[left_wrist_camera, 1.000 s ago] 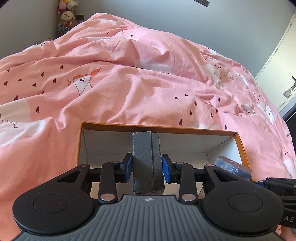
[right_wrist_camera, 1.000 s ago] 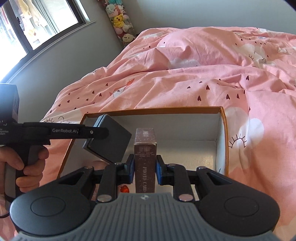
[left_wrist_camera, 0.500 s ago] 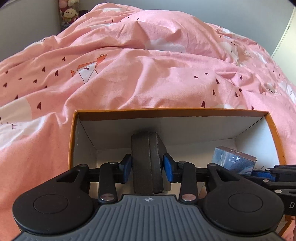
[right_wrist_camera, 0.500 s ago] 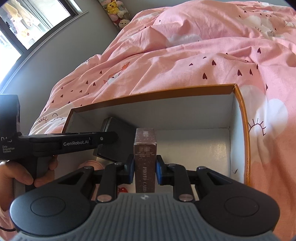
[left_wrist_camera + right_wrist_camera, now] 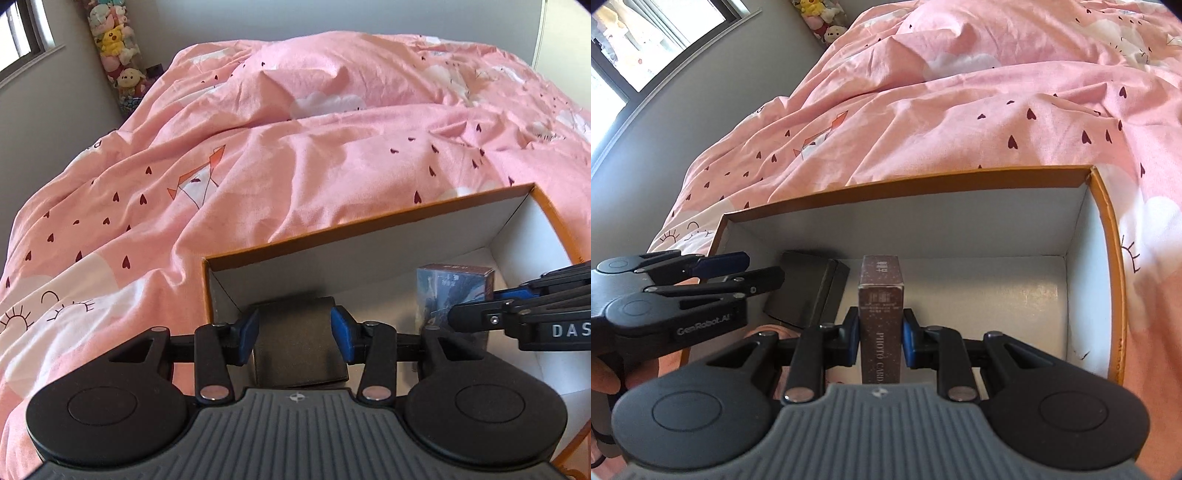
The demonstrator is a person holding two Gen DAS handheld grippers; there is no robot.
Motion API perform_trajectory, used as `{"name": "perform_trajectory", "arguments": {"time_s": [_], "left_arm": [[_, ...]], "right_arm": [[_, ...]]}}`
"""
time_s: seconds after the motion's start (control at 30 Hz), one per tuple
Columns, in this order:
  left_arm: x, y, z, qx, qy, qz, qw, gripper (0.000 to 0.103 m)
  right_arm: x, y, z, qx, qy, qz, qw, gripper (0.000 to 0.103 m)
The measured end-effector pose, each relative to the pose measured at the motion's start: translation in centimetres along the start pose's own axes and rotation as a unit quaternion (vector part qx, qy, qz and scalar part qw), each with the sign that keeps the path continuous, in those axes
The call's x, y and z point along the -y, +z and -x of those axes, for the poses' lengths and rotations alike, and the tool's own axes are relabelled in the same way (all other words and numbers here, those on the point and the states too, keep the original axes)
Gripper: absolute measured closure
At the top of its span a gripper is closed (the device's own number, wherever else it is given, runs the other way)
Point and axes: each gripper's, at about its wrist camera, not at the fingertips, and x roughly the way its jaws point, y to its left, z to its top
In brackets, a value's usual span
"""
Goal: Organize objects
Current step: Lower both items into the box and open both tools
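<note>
Left wrist view, lower centre: the dark case (image 5: 301,345) is lodged in the orange-rimmed box (image 5: 369,221), left gripper (image 5: 295,332) fingers just parted. Photo card box (image 5: 881,314), clamped by the right gripper (image 5: 881,341), could be knocked against it.

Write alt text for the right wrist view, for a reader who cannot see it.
The right hand-held gripper is shut on an upright brown photo card box, held inside an open cardboard box with orange rim and white walls, on a pink bedspread. At left, the left hand-held gripper, jaws just opening, is beside a dark case in the box.
</note>
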Motion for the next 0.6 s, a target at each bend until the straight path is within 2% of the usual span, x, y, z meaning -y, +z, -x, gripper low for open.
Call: {"name": "perform_trajectory", "arguments": {"time_s": [0.2, 0.33, 0.6], "left_arm": [[-2.7, 0.1, 2.5, 0.027, -0.018, 0.042, 0.9986, 0.055], [-4.1, -0.5, 3.6, 0.045, -0.016, 0.059, 0.9971, 0.055], [-6.2, -1.7, 3.2, 0.037, -0.031, 0.087, 0.9950, 0.057]], "right_arm": [[-1.4, 1.4, -0.5, 0.014, 0.039, -0.008, 0.999, 0.079], [-2.4, 2.5, -1.7, 0.006, 0.089, -0.032, 0.996, 0.079], [-3.9, 2.9, -5.6, -0.027, 0.141, -0.064, 0.988, 0.079]]}}
